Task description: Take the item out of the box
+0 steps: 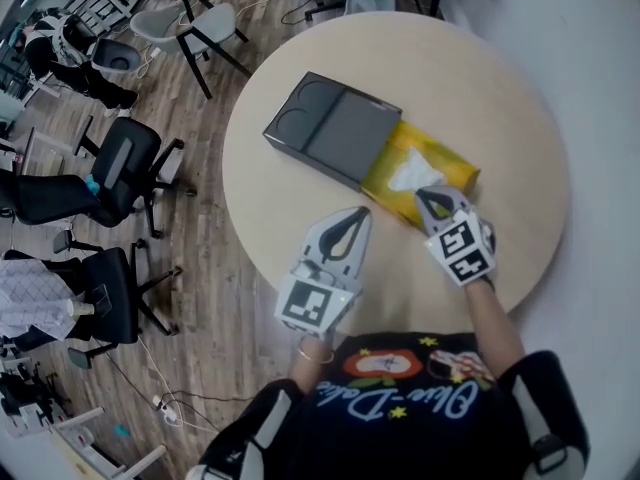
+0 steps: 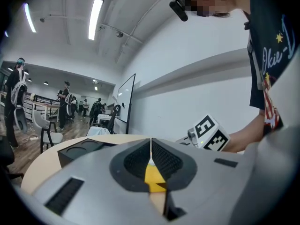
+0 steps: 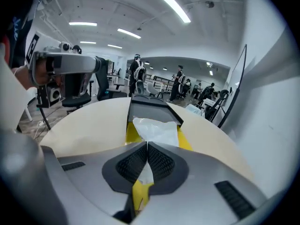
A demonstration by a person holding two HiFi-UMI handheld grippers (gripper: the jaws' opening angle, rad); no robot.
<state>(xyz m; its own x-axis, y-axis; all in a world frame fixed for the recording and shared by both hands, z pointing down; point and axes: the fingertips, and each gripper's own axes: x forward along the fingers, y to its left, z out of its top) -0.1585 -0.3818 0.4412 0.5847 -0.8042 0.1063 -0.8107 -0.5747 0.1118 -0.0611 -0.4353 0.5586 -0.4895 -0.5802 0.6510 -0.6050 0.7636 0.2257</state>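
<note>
well, the right claw (image 1: 430, 196) is pinching the white bag (image 1: 412, 173) that lies in the yellow tray (image 1: 378, 178), which is slid out of the dark box (image 1: 335, 128) on the round surface (image 1: 480, 78). the left claw (image 1: 357, 214) is pressed together on nothing, just beside the tray (the script on the shirt (image 1: 400, 396) is too blurred to read).

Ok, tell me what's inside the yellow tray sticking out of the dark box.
Crumpled white wrapping lies in the yellow tray. What it wraps is covered, and the tray's far part is hidden inside the dark box.
</note>
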